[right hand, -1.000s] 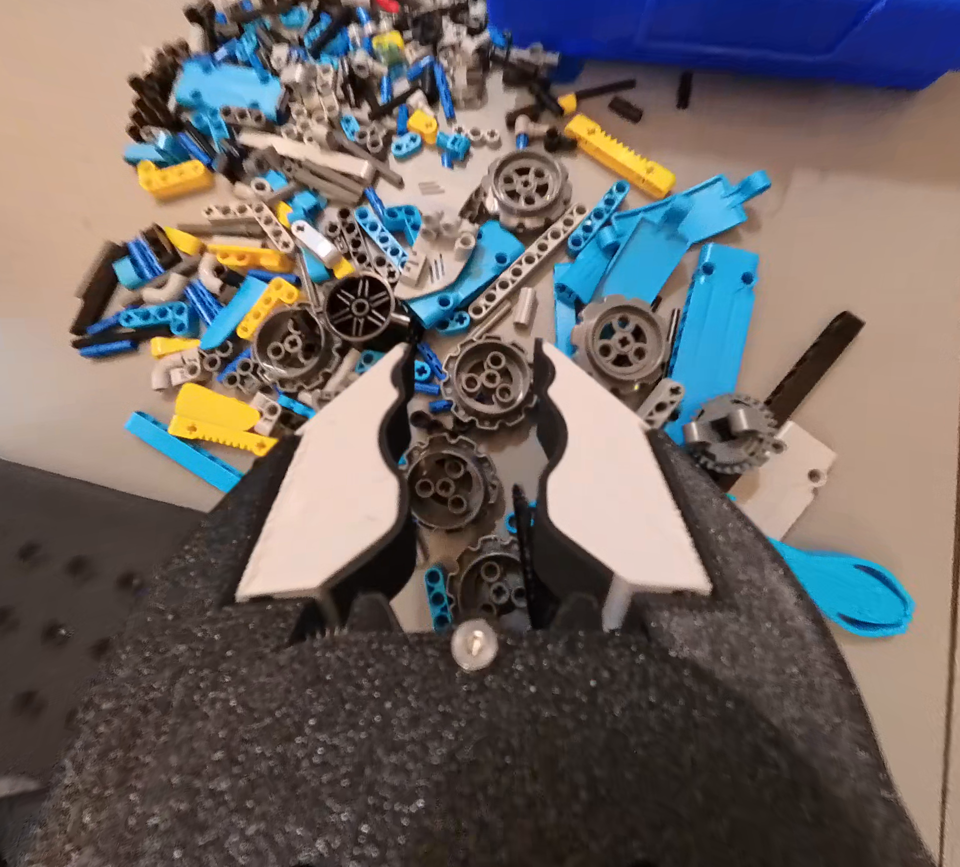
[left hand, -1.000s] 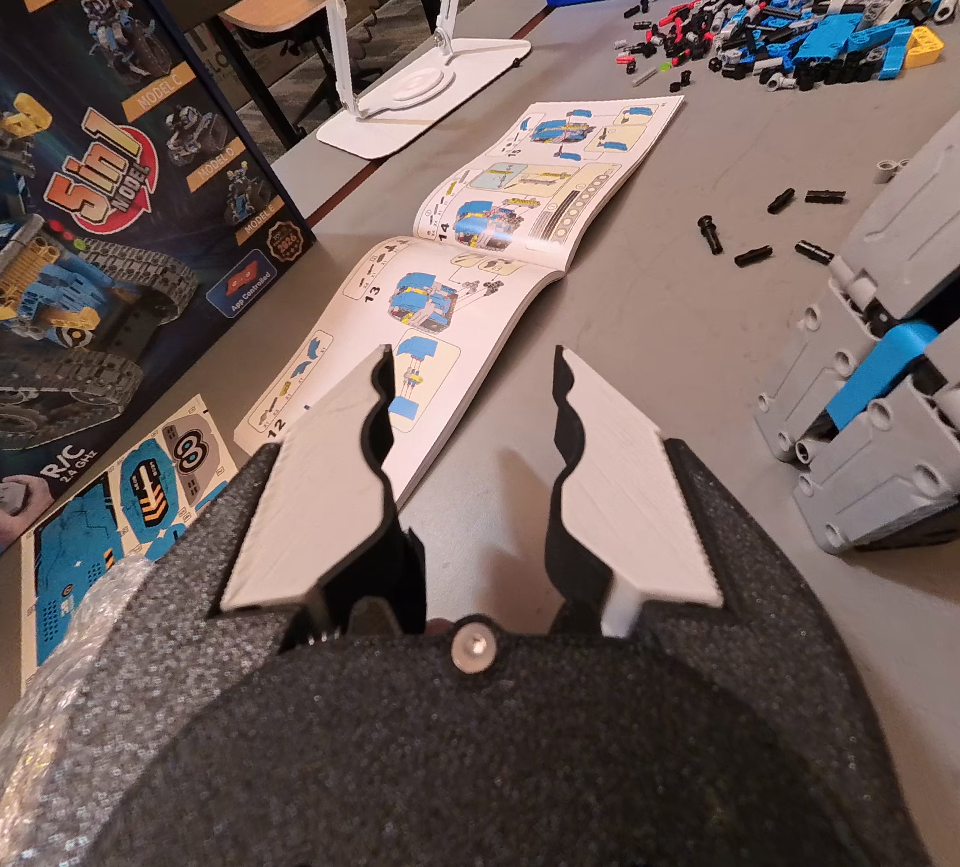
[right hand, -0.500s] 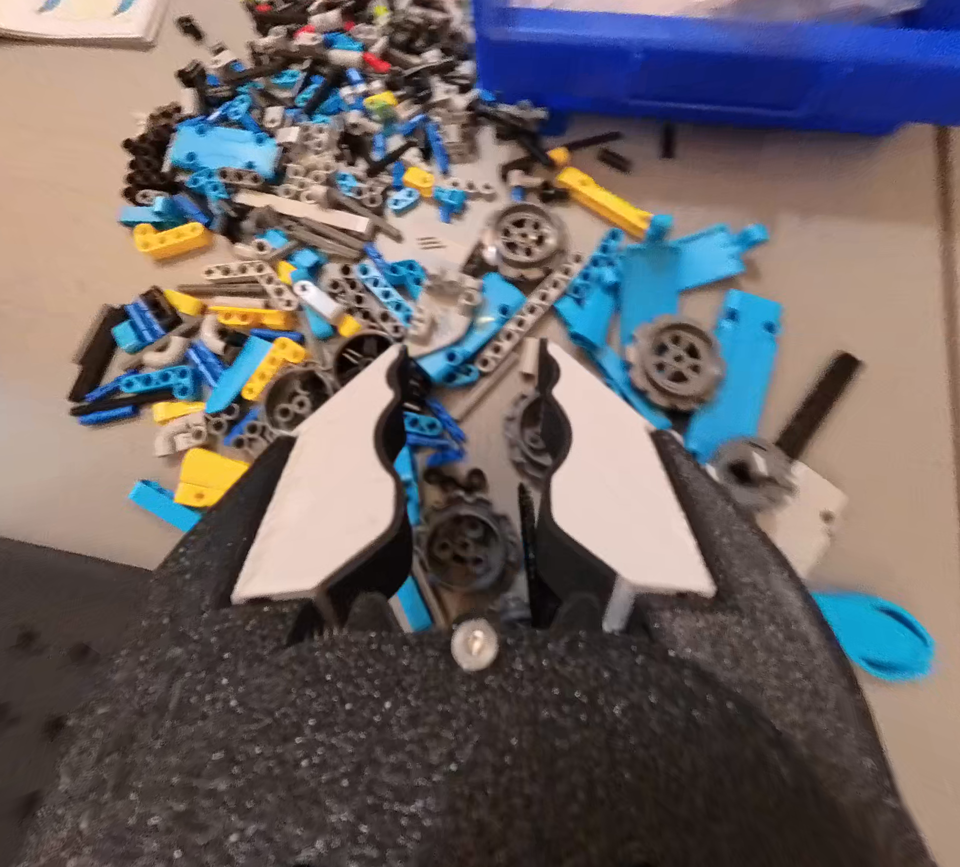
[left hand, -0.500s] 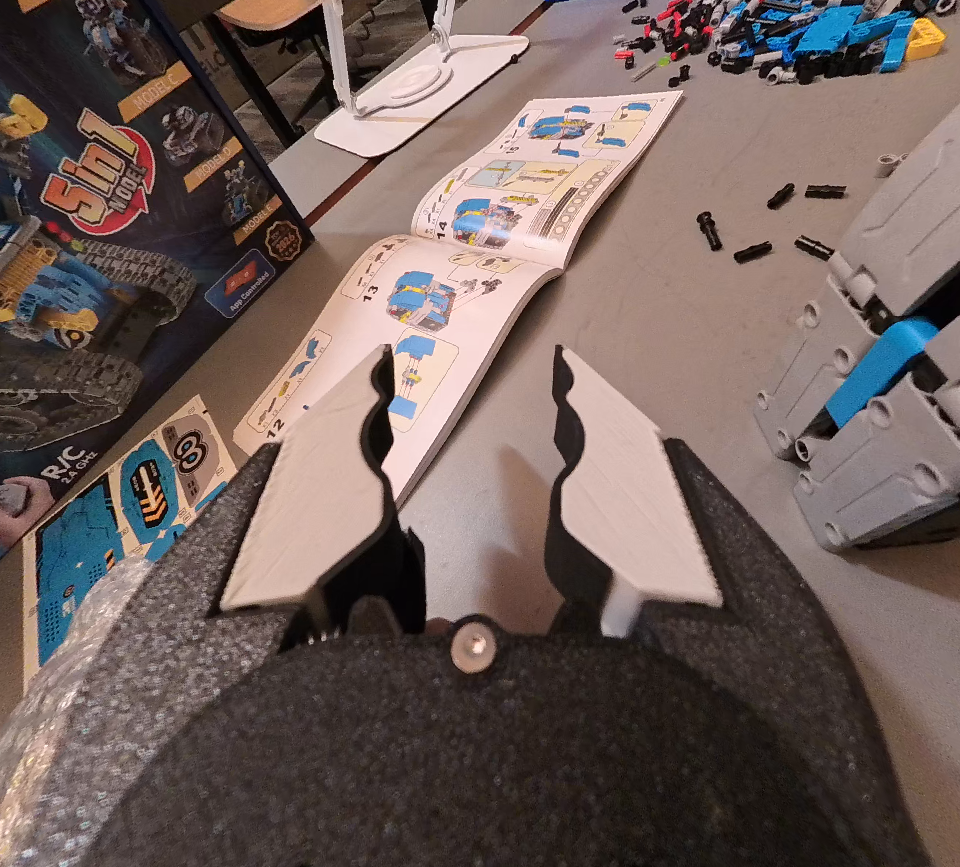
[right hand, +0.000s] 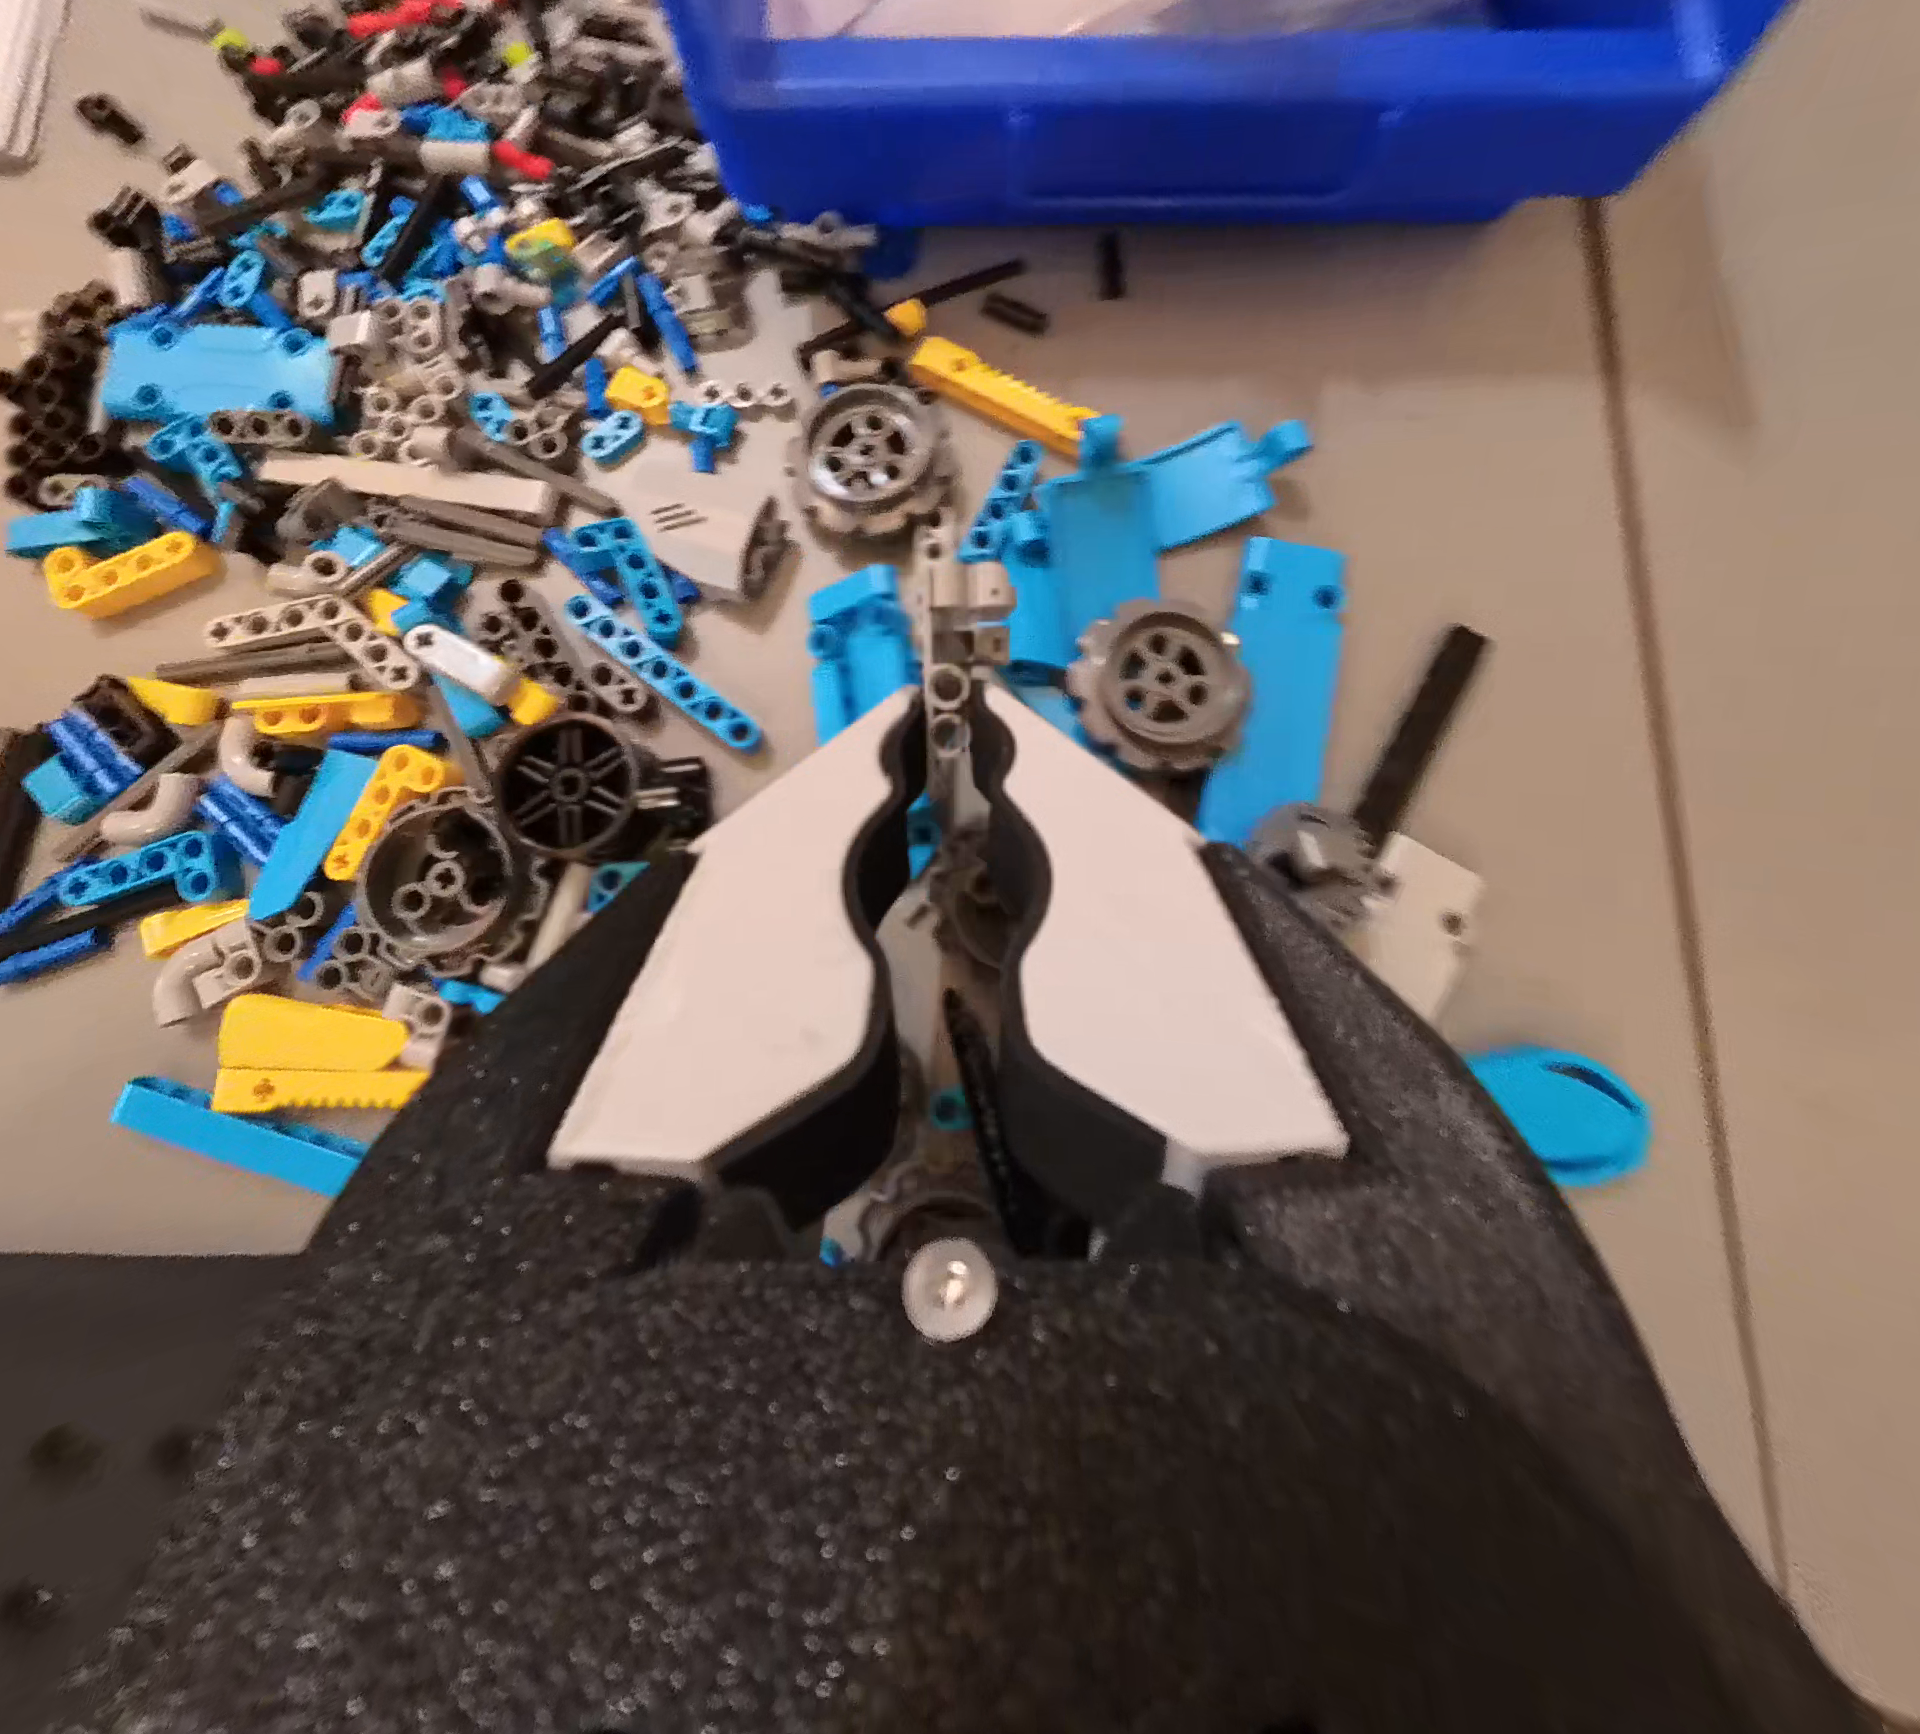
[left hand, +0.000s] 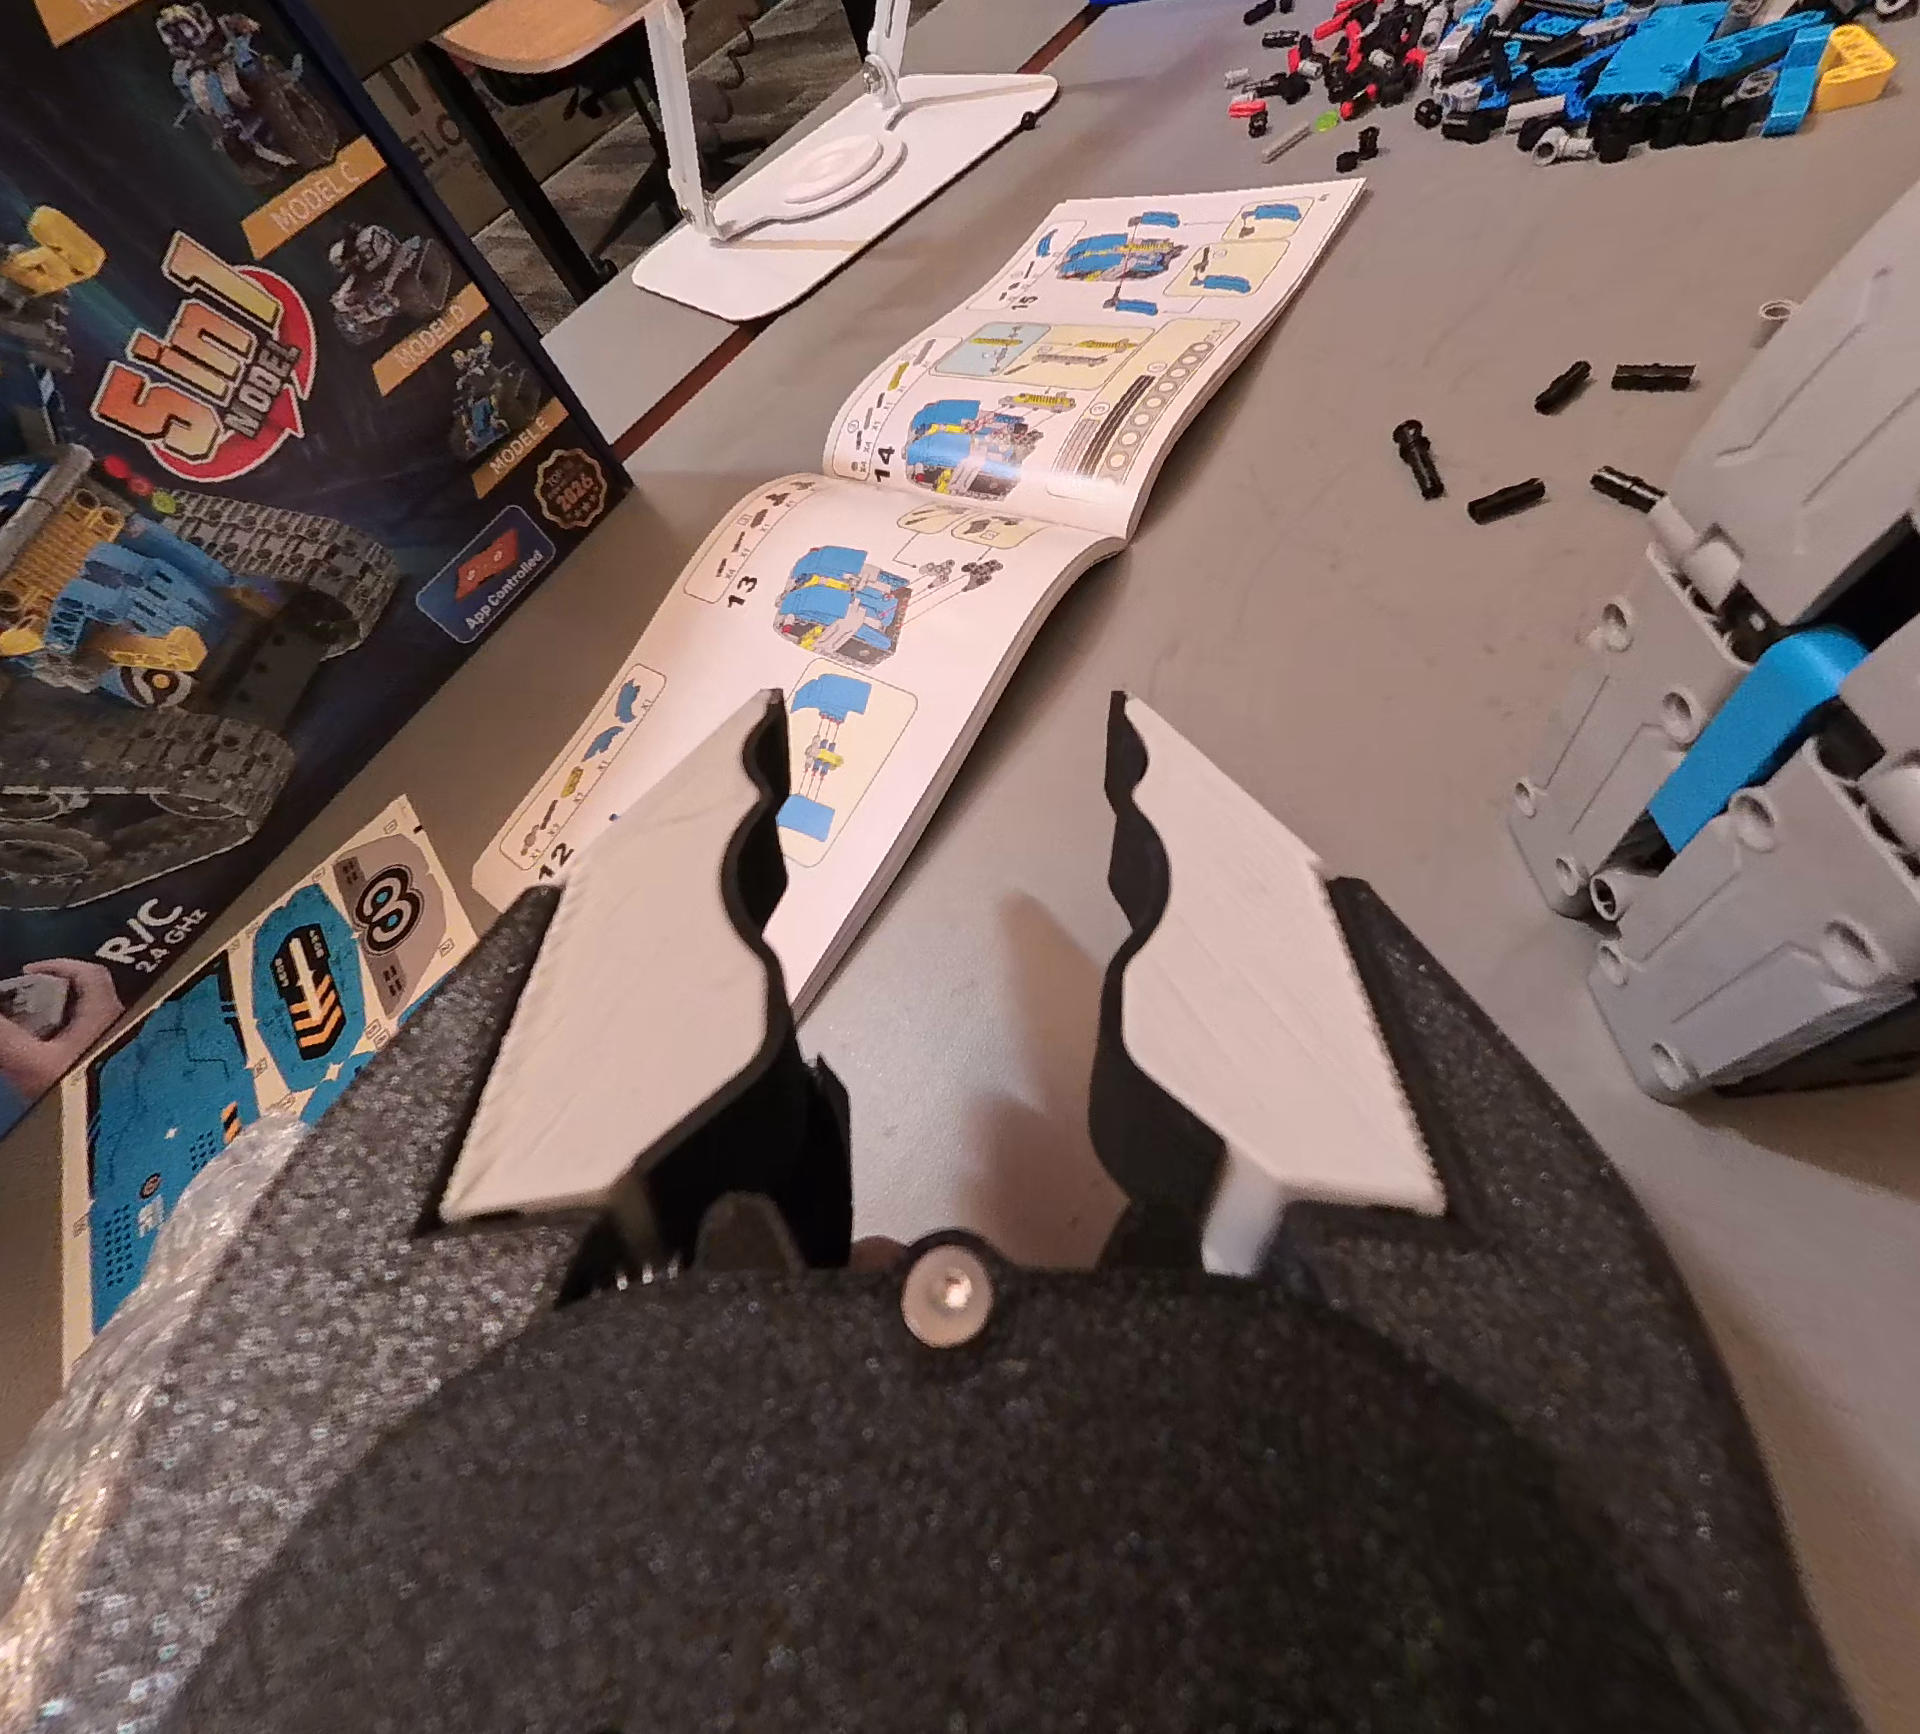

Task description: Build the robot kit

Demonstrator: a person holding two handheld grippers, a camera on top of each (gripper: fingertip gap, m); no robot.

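Observation:
My right gripper (right hand: 948, 716) is shut on a long grey holed beam (right hand: 945, 645), held edge-on; it sticks out past the fingertips, above a pile of loose building parts (right hand: 436, 479). Grey toothed wheels (right hand: 1164, 685) and light blue panels (right hand: 1283, 666) lie just beyond the tips. My left gripper (left hand: 940, 718) is open and empty, low over the grey table (left hand: 1299, 645), with its left finger over the corner of an open instruction booklet (left hand: 966, 489). A grey and blue built model (left hand: 1756, 749) stands to its right.
A blue bin (right hand: 1195, 74) holding plastic bags stands behind the pile. A dark toy box (left hand: 208, 334) stands at the left, with a sticker sheet (left hand: 239, 1009) in front. A white lamp stand (left hand: 831, 167) is at the back. Several black pins (left hand: 1507, 489) lie near the model. The left gripper's tips are roughly 55 cm from the right gripper's.
My right gripper has closed on the grey beam and lifted it from the pile, moving back toward the blue bin. The left gripper has barely moved.

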